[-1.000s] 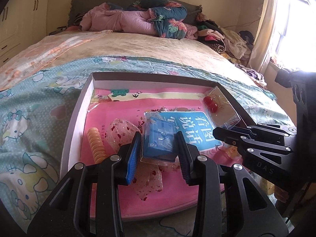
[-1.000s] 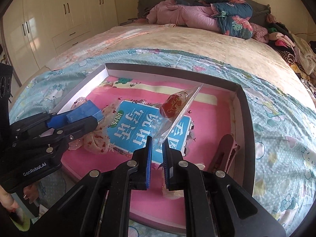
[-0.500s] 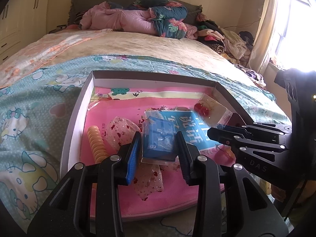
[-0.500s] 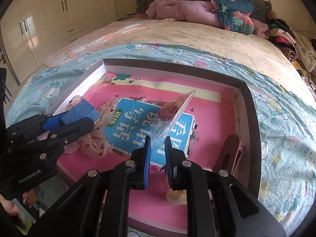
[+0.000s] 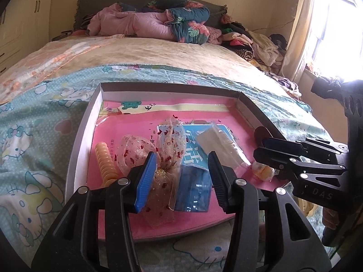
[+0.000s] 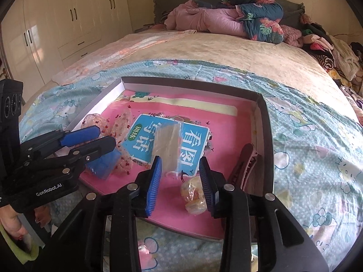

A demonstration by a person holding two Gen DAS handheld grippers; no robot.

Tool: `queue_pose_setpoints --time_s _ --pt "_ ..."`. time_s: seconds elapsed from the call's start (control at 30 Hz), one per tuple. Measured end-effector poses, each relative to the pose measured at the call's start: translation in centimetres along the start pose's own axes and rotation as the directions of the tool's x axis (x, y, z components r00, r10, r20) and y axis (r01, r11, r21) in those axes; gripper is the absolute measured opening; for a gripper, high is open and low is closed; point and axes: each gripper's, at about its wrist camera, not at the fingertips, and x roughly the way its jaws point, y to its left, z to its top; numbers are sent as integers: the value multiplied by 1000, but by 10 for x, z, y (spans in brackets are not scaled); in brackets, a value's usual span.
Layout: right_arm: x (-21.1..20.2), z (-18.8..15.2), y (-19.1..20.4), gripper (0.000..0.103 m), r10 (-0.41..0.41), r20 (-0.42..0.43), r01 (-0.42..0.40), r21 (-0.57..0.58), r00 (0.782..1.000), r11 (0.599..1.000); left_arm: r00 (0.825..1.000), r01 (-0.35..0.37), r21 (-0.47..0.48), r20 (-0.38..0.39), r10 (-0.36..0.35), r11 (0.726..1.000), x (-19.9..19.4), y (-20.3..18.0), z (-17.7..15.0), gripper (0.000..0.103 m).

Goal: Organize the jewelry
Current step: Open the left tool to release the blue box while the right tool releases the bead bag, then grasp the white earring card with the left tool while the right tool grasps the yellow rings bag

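A shallow box lid (image 5: 81, 136) lies on the bed (image 5: 158, 54), on a blue cartoon-print sheet (image 5: 34, 136), and its floor is covered by a pink booklet (image 5: 136, 124) with a blue label (image 6: 195, 142). The left gripper (image 5: 181, 176) hangs over the near part of the box with its jaws apart; they have just been opening, and a blue bag (image 5: 195, 190) and a sheer bow with red specks (image 5: 168, 149) lie on the booklet in the gap between the blue pads, neither pressed by them. A yellow coil hair tie (image 5: 105, 163) rests to the left of the bow, close to the box wall. The right gripper (image 6: 181, 181) also stands with its jaws apart, having just been opening; a clear plastic bag (image 6: 168, 149) lies flat on the blue label just ahead of its fingertips, free of the pads, and a small crumpled packet with something yellow inside (image 6: 194, 195) sits on the pink booklet near the right pad. A dark pink hair clip (image 6: 245, 165) leans along the box's right wall. In the right wrist view a bit of a hand (image 6: 10, 222) shows under the left gripper's body. Pink and floral quilts (image 6: 238, 15) are piled at the head of the bed, and white wardrobes (image 6: 56, 22) stand along the wall.
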Motion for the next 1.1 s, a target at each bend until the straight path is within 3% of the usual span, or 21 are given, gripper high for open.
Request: queue_pose_setpoints --time_s 0.4,0.53,0.73,1.1 --pt "-45 -9 -1 52 -34 87 33 7 996 999 998 -12 -11 55 12 1000 -30 -3 1 61" --pt "-57 -13 -1 57 -46 109 46 7 993 999 997 -14 -17 76 15 1000 -41 -5 -1 72" --pt "-70 -25 -3 58 -55 113 53 18 992 998 996 -14 -9 93 14 1000 -58 -8 -10 82" --pt "-89 -54 8 60 -59 111 57 17 992 998 994 -7 -6 108 8 1000 -80 -9 -27 87"
